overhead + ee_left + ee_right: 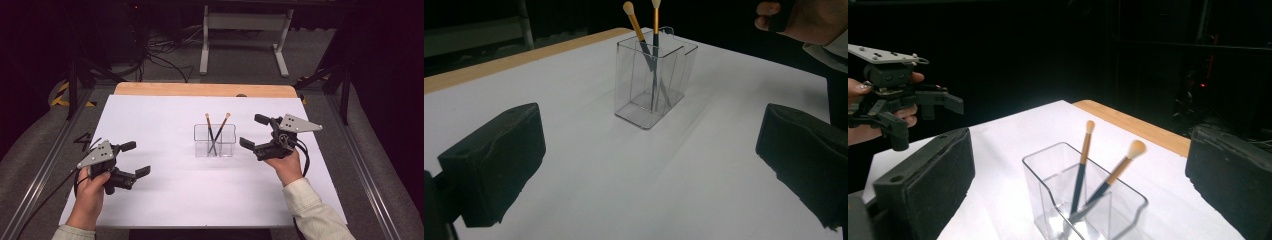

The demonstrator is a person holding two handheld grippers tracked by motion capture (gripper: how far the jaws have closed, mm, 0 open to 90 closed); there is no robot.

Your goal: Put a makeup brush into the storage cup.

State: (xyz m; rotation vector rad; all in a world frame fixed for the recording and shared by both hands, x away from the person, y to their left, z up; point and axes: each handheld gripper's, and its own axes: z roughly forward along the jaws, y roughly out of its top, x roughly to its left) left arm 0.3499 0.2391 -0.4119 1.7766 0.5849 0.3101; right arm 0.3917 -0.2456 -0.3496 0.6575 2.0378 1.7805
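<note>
At the tabletop's (150, 120) centre, two brushes (216, 132) lean crossed in a clear holder (215, 141). Both the right gripper (256, 131), at its three o'clock, and the left gripper (135, 159), at its eight o'clock, gape empty. A careless sweep could tip the light holder.

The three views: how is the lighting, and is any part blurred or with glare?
High view: the white table is evenly lit, the surroundings dark. Left gripper view: the clear holder casts only faint shadows, and the near jaws look soft. Right gripper view: black background, with glints on the holder's rim; the two brushes are sharp.
</note>
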